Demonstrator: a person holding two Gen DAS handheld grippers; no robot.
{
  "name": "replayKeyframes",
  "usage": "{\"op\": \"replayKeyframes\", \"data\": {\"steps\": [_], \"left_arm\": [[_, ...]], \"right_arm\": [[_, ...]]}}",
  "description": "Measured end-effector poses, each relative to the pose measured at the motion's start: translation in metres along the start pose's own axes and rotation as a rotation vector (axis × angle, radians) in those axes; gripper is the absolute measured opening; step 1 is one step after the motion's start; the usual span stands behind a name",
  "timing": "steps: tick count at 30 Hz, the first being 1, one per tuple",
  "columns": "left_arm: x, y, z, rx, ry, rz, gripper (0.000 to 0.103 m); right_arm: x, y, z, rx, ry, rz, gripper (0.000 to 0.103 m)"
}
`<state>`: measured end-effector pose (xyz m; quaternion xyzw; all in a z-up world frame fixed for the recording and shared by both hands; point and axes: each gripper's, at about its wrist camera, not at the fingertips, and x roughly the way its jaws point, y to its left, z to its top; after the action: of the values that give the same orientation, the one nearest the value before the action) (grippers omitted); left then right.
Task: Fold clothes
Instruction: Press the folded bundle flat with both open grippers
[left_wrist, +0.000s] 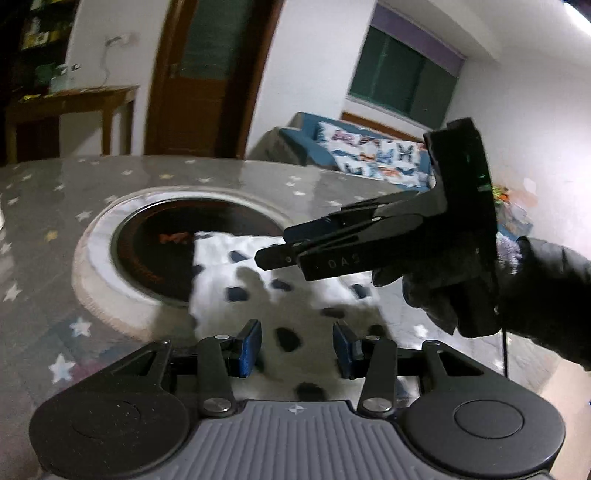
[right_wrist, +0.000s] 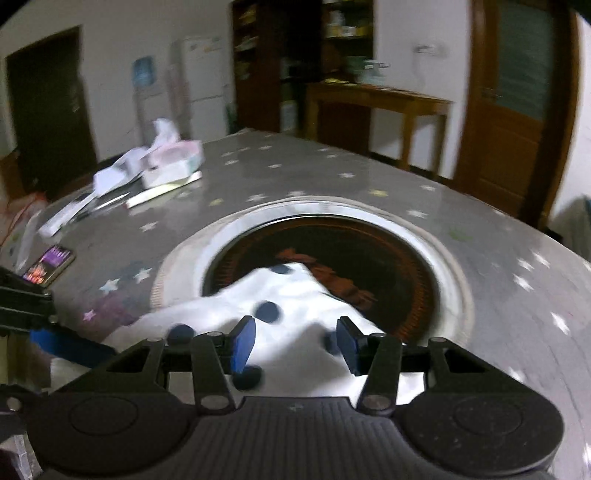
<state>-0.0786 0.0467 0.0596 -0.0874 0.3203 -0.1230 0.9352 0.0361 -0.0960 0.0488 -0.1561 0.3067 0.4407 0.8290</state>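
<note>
Seen just ahead of and below both tools: white fleecy garment with dark blue spots (left_wrist: 291, 295), lying crumpled on the grey star-printed worktop (left_wrist: 44, 206). Left hand-held gripper (left_wrist: 297, 349) released, blue pads apart with the cloth under the gap — not pinched, as far as could be told. Right hand-held gripper (right_wrist: 295, 343) likewise released, poised over the garment's near bulk; neither hand clearly the nearer. Long axis running away from the hand-held grippers, the far edge narrowing to a corner that draped over the rim of the round dark inset hob (right_wrist: 388, 266) — soft, thick, rumpled, not yet squared.
</note>
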Motion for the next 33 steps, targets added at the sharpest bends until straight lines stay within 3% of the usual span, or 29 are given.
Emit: {"op": "replayKeyframes", "data": {"steps": [10,14,21,27,31,33], "left_arm": [[0.006,0.01,-0.015,-0.04,0.05,0.01,0.046],[-0.001,0.011,-0.013,-0.037,0.035,0.002,0.048],[-0.02,0.014,-0.015,-0.027,0.01,0.021,0.06],[-0.032,0.016,-0.025,-0.01,0.029,0.04,0.071],[-0.033,0.012,-0.033,0.009,0.057,0.025,0.073],[-0.033,0.011,-0.037,0.017,0.071,0.015,0.073]], "right_arm": [[0.054,0.019,0.015,-0.094,0.097,0.022,0.05],[0.04,0.009,0.016,-0.054,0.076,0.023,0.055],[0.018,-0.041,0.007,0.096,0.071,-0.065,0.059],[0.017,-0.073,-0.007,0.194,0.106,-0.087,0.06],[0.016,-0.077,-0.013,0.194,0.13,-0.092,0.056],[0.014,-0.076,-0.014,0.183,0.138,-0.098,0.048]]}}
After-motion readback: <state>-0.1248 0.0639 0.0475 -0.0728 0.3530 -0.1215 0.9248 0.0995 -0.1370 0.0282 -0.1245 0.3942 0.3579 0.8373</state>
